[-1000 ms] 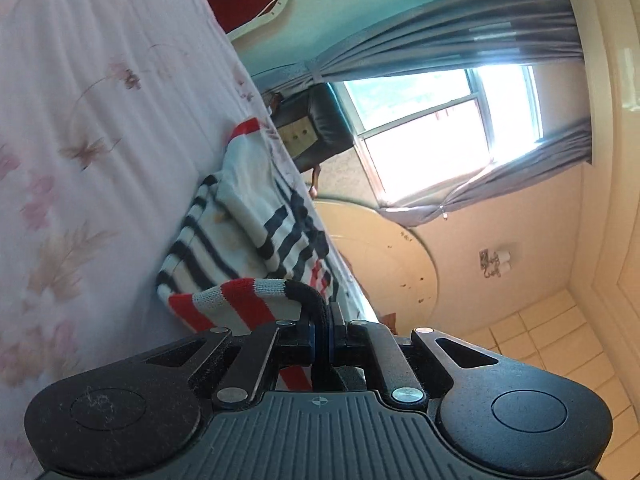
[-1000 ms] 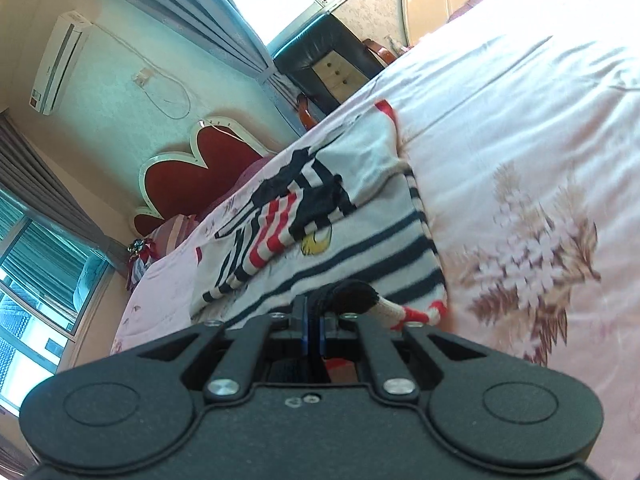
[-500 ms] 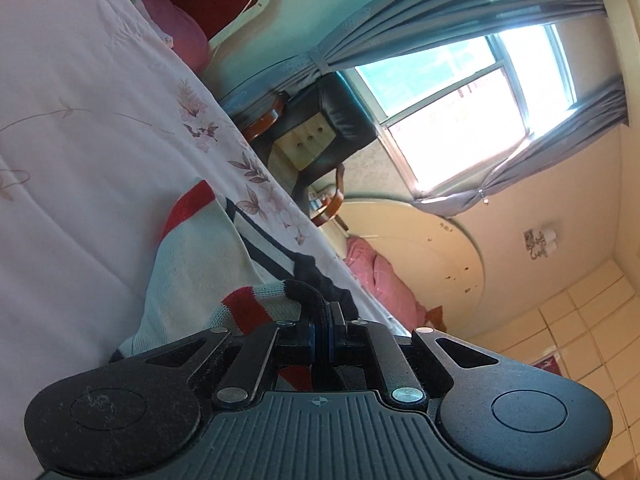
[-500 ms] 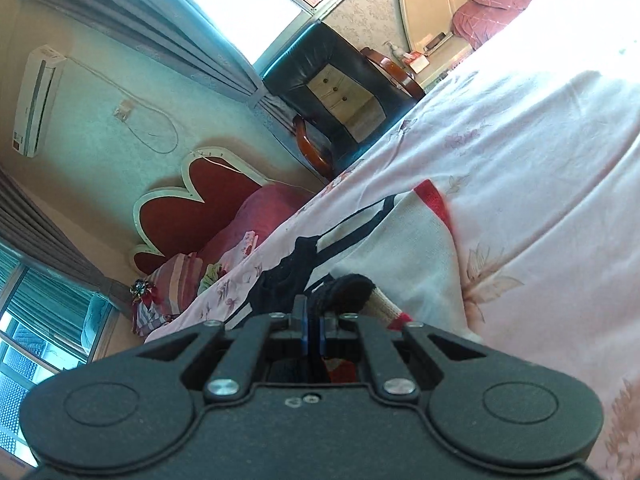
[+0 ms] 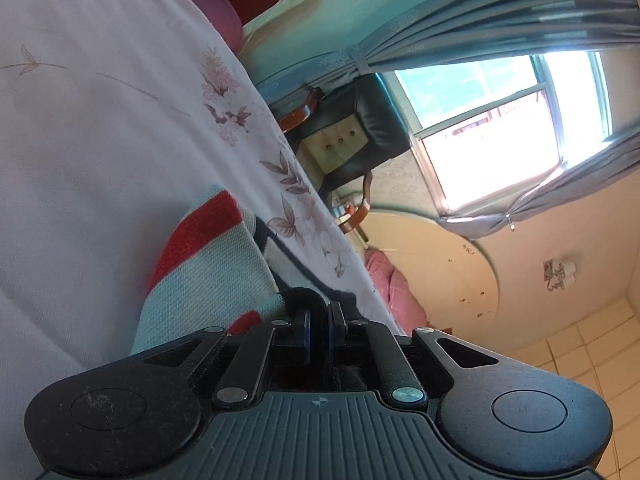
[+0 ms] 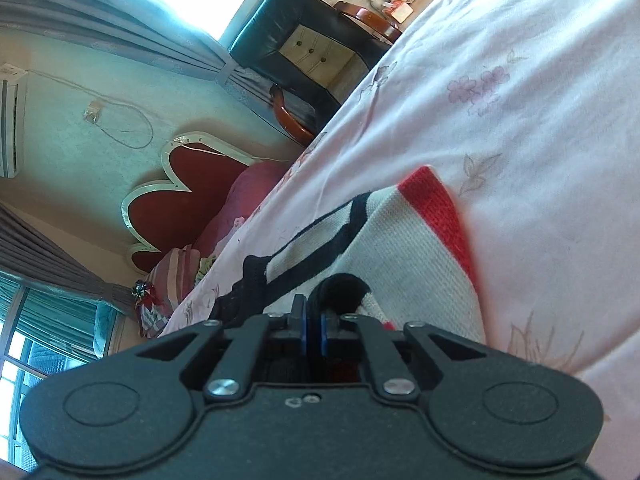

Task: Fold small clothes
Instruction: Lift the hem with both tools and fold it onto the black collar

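Sweater (image 5: 208,280), striped knit in white, navy and red, lies on the bed (image 5: 80,120) right under both my wrists, and over the last second I have carried its pinched hem forward across the body, so the wide spread of stripes I saw before has shrunk to a short, doubled slab close to the cameras. On my left, the left hand-held gripper (image 5: 318,330) is clamped on the dark ribbed edge, its blue pads drawn tight with a loop of black knit bulging above them; the cloth ahead of it now shows only one red band and a plain white panel where several navy stripes used to run. On my right, the right hand-held gripper (image 6: 312,330) is likewise closed on the same dark edge, and the printed front that was in view a second ago is covered by the plain back panel. I judge the lengthwise fold is nearly laid and that release comes soon. What I cannot see: whether the carried edge meets the far edge squarely, since both bodies block the near cloth, where the sleeves sit, and the sweater's middle, which falls between the two views.
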Demonstrator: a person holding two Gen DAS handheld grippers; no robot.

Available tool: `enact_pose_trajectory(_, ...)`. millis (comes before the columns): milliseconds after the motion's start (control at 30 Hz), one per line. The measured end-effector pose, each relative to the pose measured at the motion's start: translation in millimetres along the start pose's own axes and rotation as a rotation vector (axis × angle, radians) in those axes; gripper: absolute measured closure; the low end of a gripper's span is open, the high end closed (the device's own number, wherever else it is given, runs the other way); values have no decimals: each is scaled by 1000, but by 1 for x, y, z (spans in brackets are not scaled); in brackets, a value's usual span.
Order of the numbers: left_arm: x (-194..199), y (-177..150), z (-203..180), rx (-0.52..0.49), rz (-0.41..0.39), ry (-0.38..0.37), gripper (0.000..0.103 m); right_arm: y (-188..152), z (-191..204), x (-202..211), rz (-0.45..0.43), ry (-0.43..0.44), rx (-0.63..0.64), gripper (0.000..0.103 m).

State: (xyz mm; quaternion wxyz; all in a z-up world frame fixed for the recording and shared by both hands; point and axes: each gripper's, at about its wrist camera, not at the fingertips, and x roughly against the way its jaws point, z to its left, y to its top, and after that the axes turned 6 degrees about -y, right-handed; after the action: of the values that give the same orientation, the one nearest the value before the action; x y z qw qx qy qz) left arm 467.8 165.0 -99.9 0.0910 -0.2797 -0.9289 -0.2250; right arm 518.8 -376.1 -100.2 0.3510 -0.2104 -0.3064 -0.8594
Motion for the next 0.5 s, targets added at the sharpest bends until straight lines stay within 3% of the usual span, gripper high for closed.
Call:
enact_pose_trajectory(33, -4, 1, 1, 1, -1, -2, 88, 1, -1, -1, -17, 4, 3, 85)
enact_pose_trajectory(100, -8, 0, 0, -24, -17, -6, 41, 4, -3, -3, -41, 27, 2, 77)
enact_pose_trajectory(233, -17, 10, -8, -86, -34, -8, 40, 9, -4, -4, -94, 41, 6, 65)
enact_pose_trajectory(300, -19, 14, -16, -137, -24, 11, 40, 14, -4, 1, -141, 25, 11, 45)
enact_pose_trajectory(433, -32, 20, -44, -392, 96, 118, 41, 20, 5, 7, -155, 12, 77, 46)
enact_pose_trajectory(500, -44, 15, -54, -515, 169, 188, 41, 20, 13, 6, -130, -13, 152, 52)
